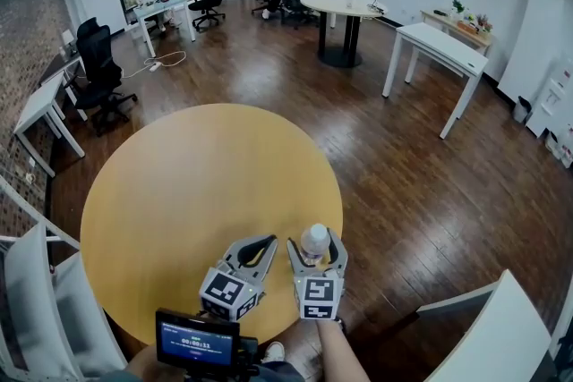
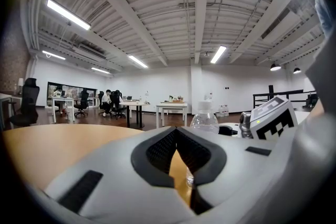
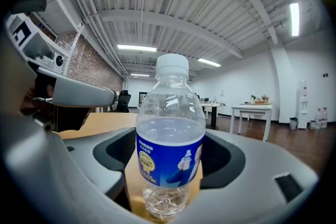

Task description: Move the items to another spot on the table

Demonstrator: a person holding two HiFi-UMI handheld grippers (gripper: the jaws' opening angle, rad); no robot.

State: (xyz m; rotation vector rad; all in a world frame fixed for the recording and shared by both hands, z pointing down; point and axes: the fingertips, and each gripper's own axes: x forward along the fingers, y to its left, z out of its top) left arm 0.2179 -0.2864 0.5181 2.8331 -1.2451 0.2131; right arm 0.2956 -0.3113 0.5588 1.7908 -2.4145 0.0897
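Your left gripper hovers low over the near part of the worktop with its jaws closed tip to tip and nothing between them. It has no part in what comes next.

Just to its right, your right gripper points almost level across the worktop. The water bottle stands directly ahead of it, inside its jaws. The jaws are spread wide and released. Bare worktop shows between the bottle and the left pad, and nothing presses on the label. The bottle is upright, with its long axis vertical, its white cap on top and its base on the wood. It stands close to the worktop's near right edge. That makes your right hand the nearer one, with the left only beside it.

By my reading, the bottle stands free where it is. Any pull-back should run straight along the jaws, or a pad may clip the bottle and tip it toward the edge.

The worktop is round and pale yellow, and otherwise bare. Around it lies a dark plank floor. Black office chairs stand at the left, a round white table stands behind, and a long white table stands at the right.
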